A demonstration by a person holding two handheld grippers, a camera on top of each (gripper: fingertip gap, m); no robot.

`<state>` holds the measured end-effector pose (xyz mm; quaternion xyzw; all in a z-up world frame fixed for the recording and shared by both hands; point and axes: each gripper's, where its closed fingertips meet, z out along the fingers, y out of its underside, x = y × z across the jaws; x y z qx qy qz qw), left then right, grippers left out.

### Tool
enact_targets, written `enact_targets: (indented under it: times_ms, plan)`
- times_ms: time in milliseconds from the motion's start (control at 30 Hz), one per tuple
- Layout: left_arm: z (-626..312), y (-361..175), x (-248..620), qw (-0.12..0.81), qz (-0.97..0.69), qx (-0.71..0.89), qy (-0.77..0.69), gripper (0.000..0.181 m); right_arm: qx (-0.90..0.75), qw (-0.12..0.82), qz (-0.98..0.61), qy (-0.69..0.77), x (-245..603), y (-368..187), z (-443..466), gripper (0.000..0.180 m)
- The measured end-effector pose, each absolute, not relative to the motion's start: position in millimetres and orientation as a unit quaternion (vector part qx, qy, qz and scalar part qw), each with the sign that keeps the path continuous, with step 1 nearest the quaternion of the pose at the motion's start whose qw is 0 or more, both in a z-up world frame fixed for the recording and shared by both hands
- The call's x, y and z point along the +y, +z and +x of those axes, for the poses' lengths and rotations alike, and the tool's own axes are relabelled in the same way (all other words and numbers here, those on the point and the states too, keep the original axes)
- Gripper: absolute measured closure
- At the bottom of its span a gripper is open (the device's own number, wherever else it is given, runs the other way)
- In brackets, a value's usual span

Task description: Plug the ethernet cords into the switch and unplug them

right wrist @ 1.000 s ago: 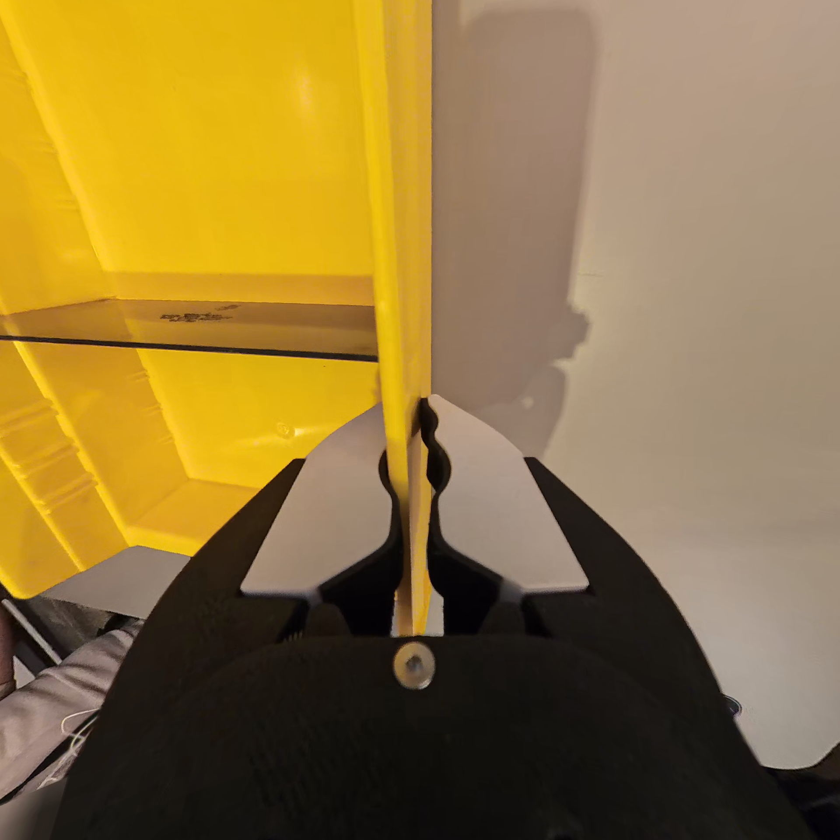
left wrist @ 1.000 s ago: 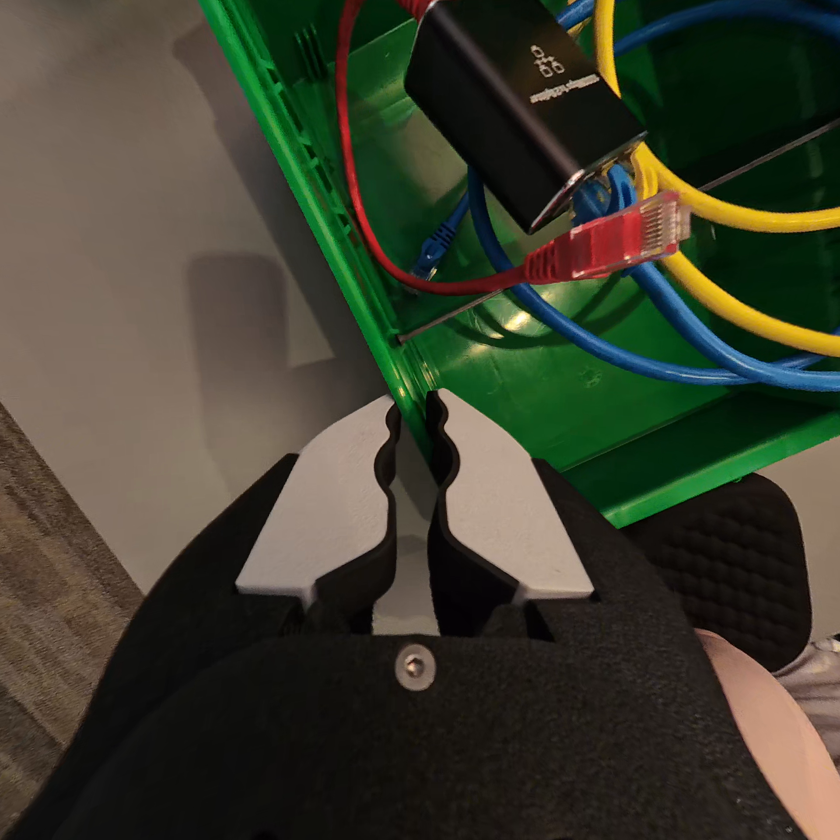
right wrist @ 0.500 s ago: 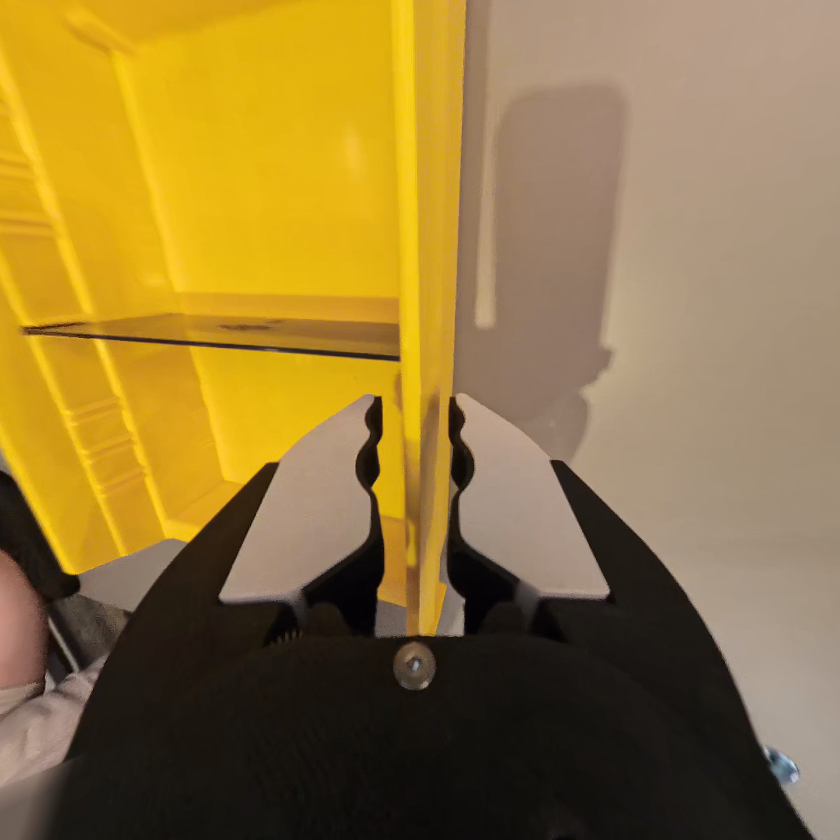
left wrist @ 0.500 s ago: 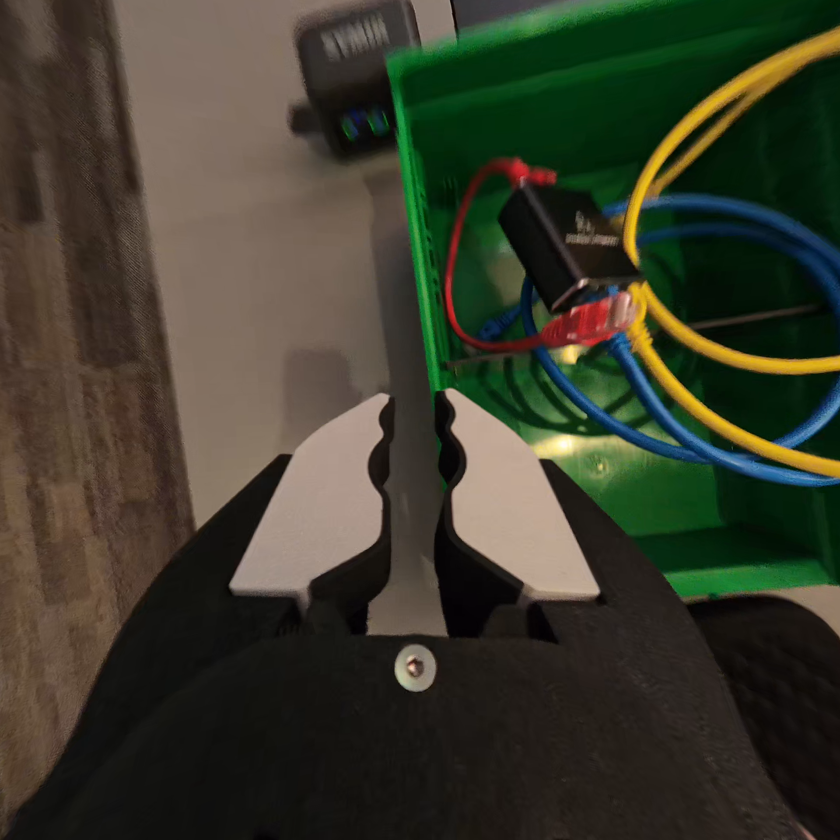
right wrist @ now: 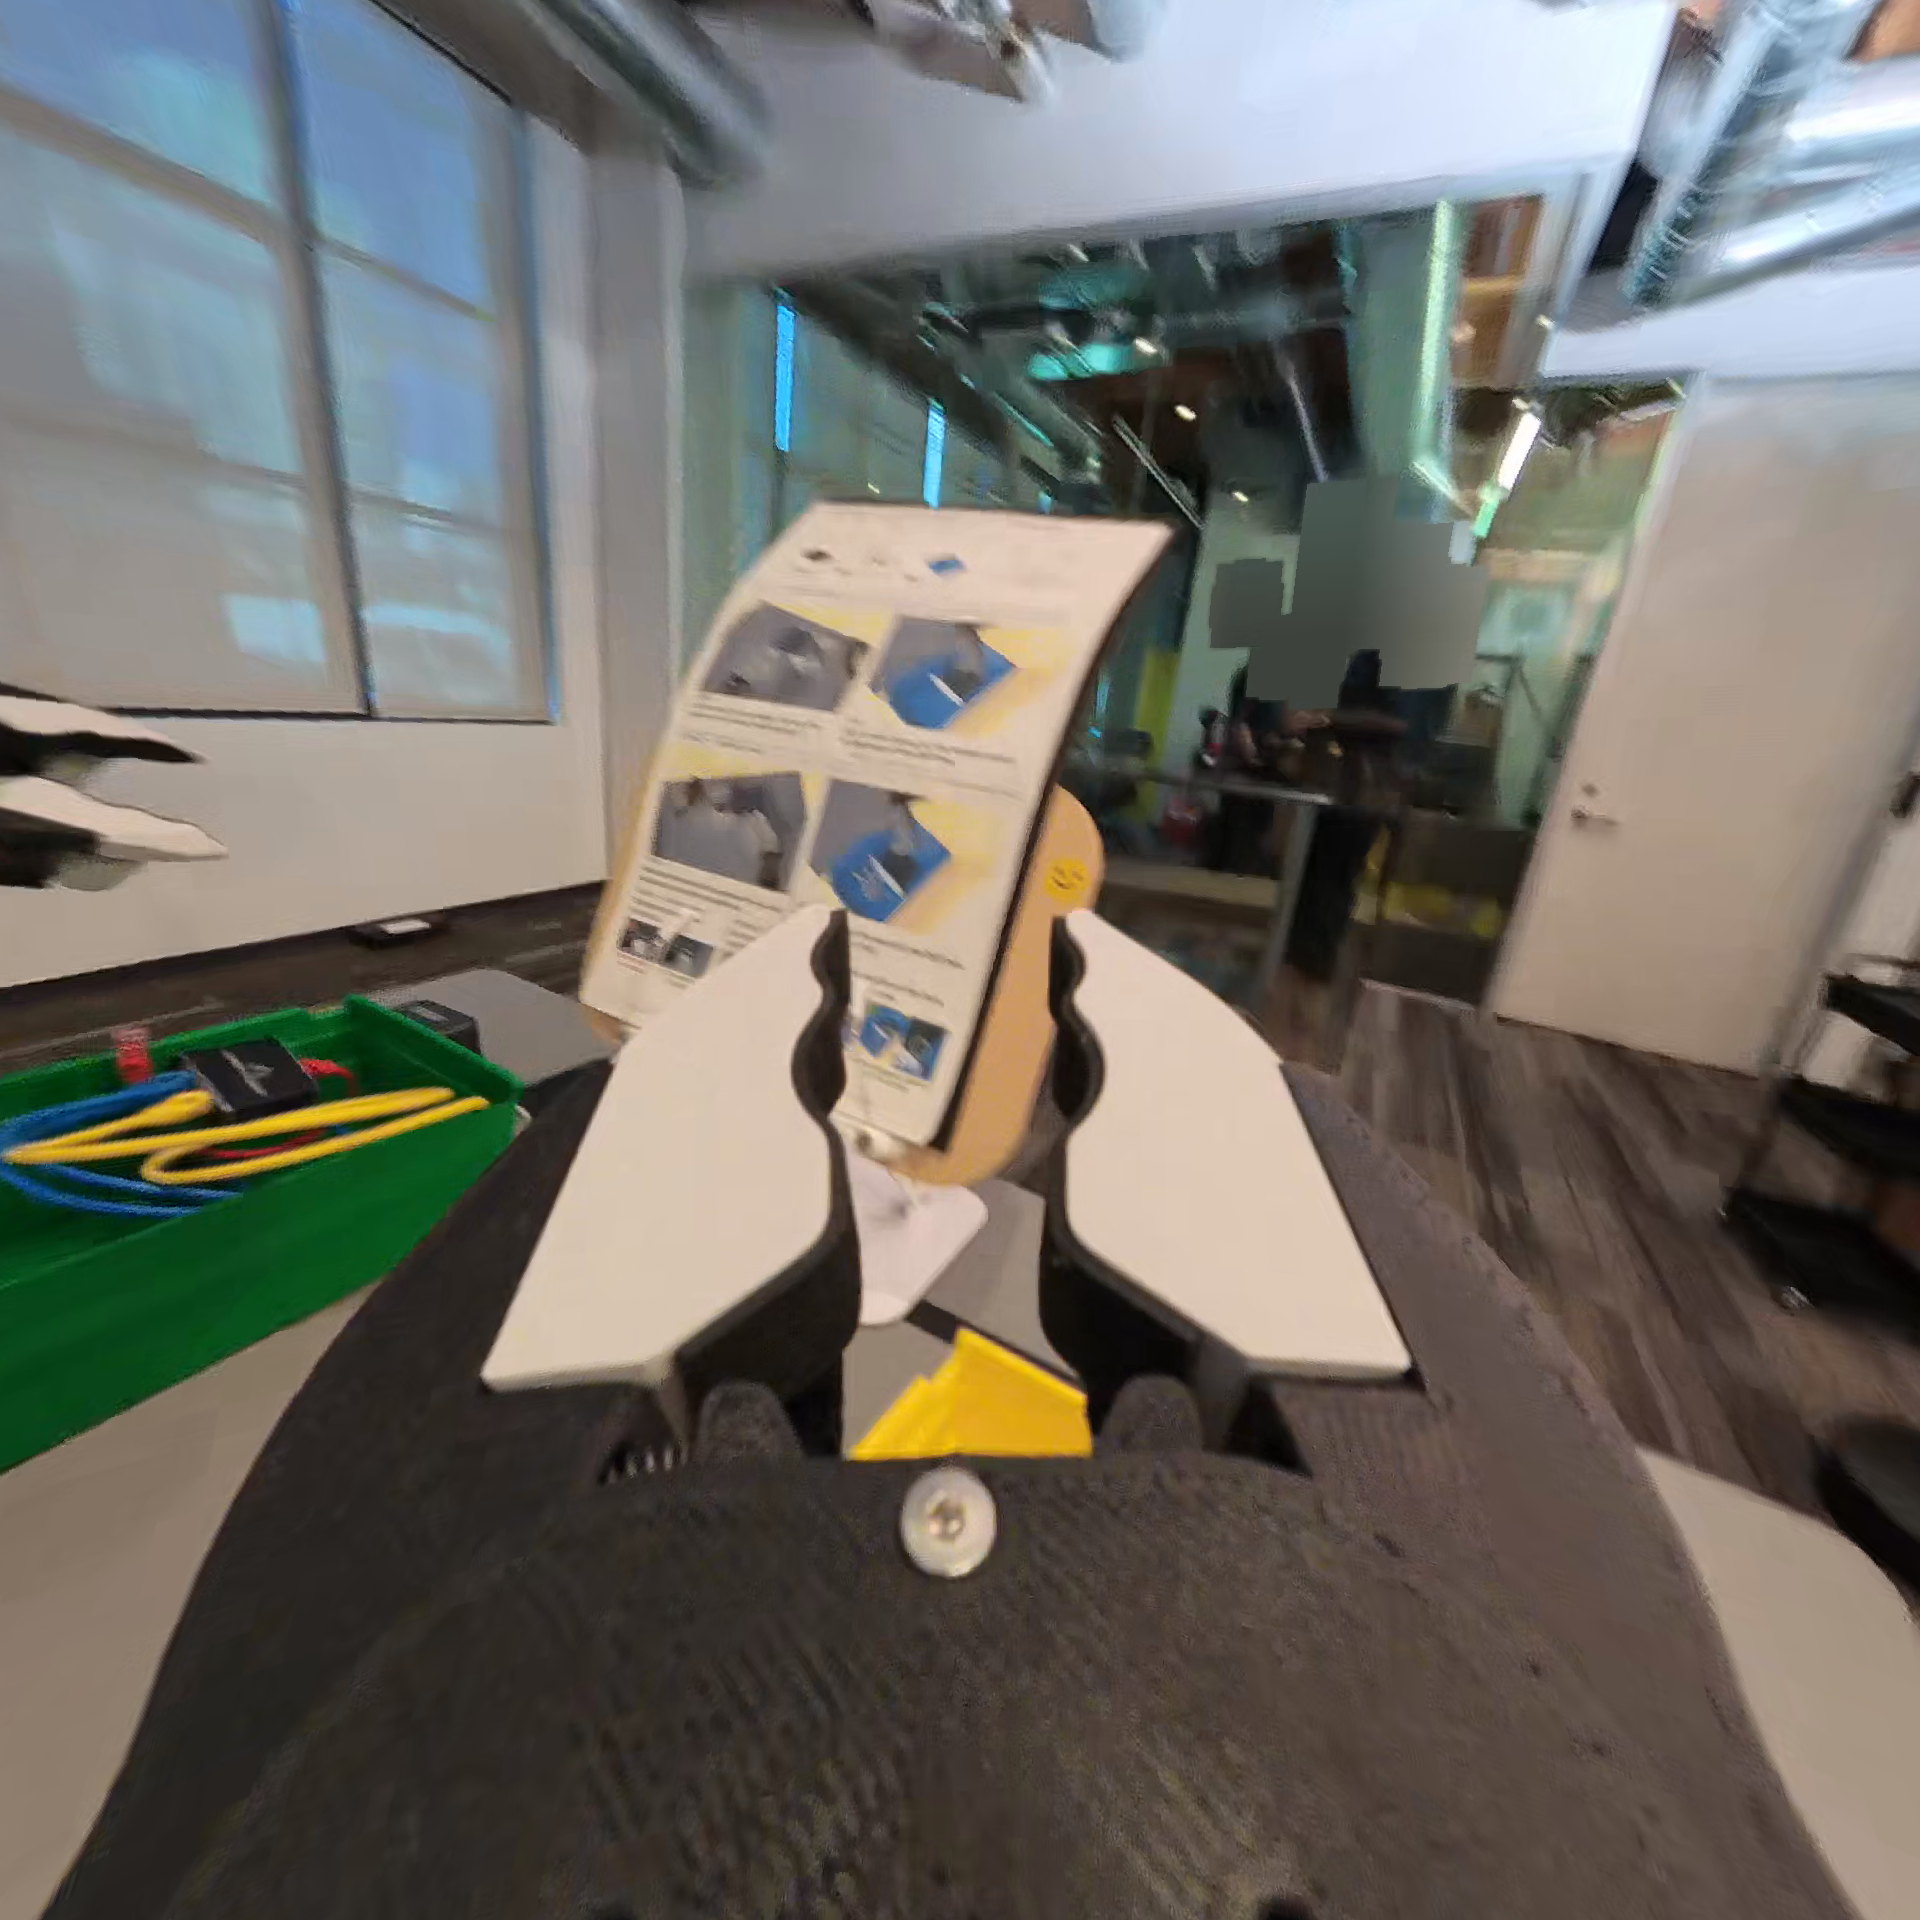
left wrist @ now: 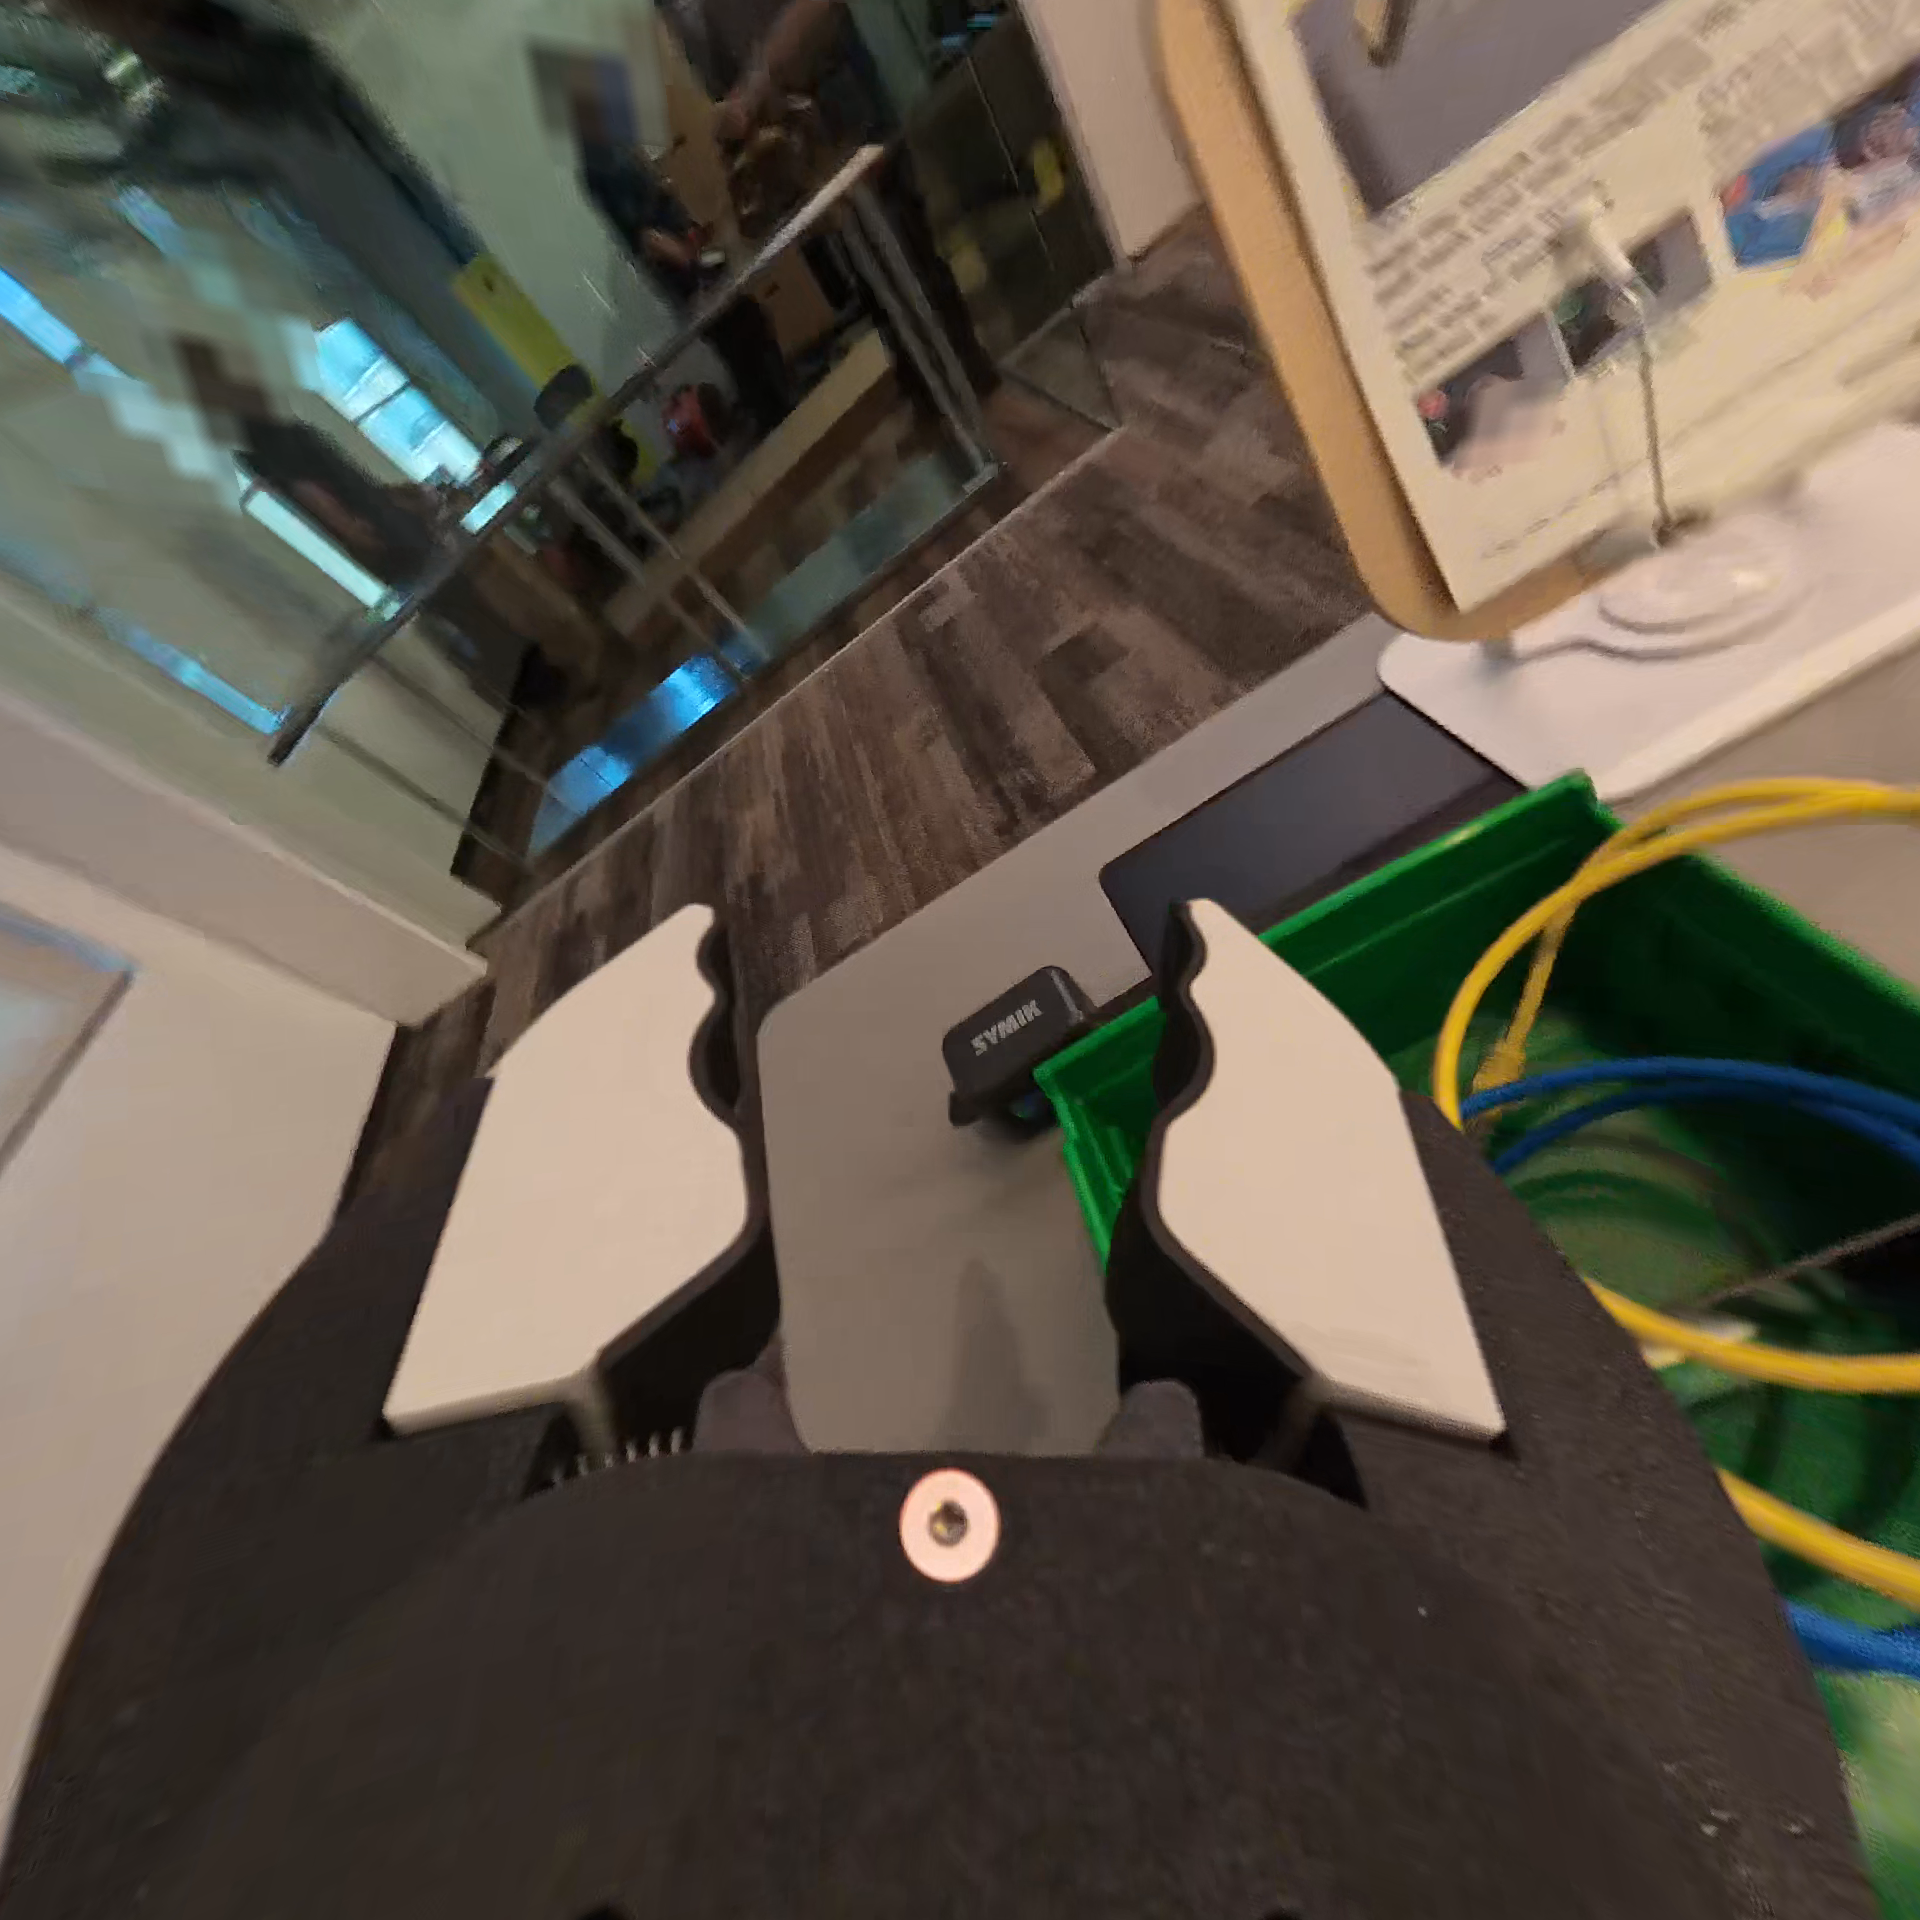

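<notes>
Ethernet cords, thin round blue (right wrist: 94, 1184), yellow (right wrist: 312, 1127) and red (right wrist: 322, 1070) ones, lie coiled loosely in the green plastic bin (right wrist: 208, 1309), which sits at nine o'clock in the right wrist view and at three o'clock in the left wrist view. On top of the coils rests the small black box-shaped switch (right wrist: 247, 1075), with a red plug (right wrist: 132, 1042) poking up just beside it at its ten o'clock.

Both tools are lifted clear of the bins. The left gripper (left wrist: 951, 935) has its jaws spread wide with nothing between them; beyond them, at one o'clock, a small black device (left wrist: 1013, 1039) sits on the grey table (left wrist: 883, 1195) against the bin's outer wall. The right gripper (right wrist: 940, 940) is likewise parted and empty, facing a printed instruction sheet on a wooden stand (right wrist: 894, 790) at twelve o'clock; a corner of yellow plastic bin (right wrist: 977, 1403) shows low between its fingers.

By my judgement the cords are light and floppy, and will drag their neighbours if pulled by the jacket, so the sound hold is on the stiff moulded plug, squeezing across its boot. The switch looks light enough to slide, and one gripper should pin its body while the other pushes or releases a plug. The brittle latch tab deserves care.
</notes>
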<state>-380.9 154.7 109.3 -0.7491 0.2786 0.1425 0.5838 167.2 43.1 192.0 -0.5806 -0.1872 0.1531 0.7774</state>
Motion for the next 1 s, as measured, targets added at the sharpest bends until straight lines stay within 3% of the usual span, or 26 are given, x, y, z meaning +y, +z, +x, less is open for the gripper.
enact_targets:
  times_ms: [67, 167, 267, 367, 533, 733, 867, 967, 1000]
  plan:
    - [-379.1, 104.7, 157.8, 0.549, -0.723, 0.381, 0.173, 0.098, -0.220, 0.768, -0.578, 0.165, 45.4, 195.4, 146.6, 0.136]
    - [-372.8, 78.4, 144.8, 0.502, -0.621, 0.548, 0.249, 0.106, -0.238, 0.757, -0.595, 0.130, 55.7, 180.3, 137.3, 0.126]
    - [-367.8, 42.6, 141.8, 0.463, -0.509, 0.657, 0.309, 0.106, -0.228, 0.777, -0.577, 0.108, 66.9, 166.8, 137.7, 0.129]
    - [-378.3, 12.4, 154.3, 0.401, -0.497, 0.701, 0.317, 0.100, -0.230, 0.741, -0.615, 0.143, 82.7, 145.3, 130.4, 0.126]
    - [-381.1, -21.6, 157.3, 0.340, -0.474, 0.768, 0.265, 0.112, -0.239, 0.715, -0.632, 0.181, 90.2, 128.6, 118.9, 0.126]
    - [-363.1, -52.9, 154.1, 0.320, -0.441, 0.814, 0.200, 0.133, -0.242, 0.687, -0.649, 0.221, 95.2, 111.6, 106.6, 0.126]
    - [-359.1, -73.9, 148.7, 0.287, -0.404, 0.846, 0.198, 0.128, -0.240, 0.674, -0.655, 0.244, 97.1, 105.6, 100.4, 0.127]
    - [-350.5, -80.1, 146.1, 0.309, -0.374, 0.851, 0.199, 0.137, -0.245, 0.664, -0.664, 0.244, 100.3, 98.0, 96.5, 0.127]
    - [-346.9, -78.6, 147.1, 0.329, -0.362, 0.848, 0.206, 0.147, -0.247, 0.660, -0.666, 0.245, 101.5, 95.5, 94.9, 0.128]
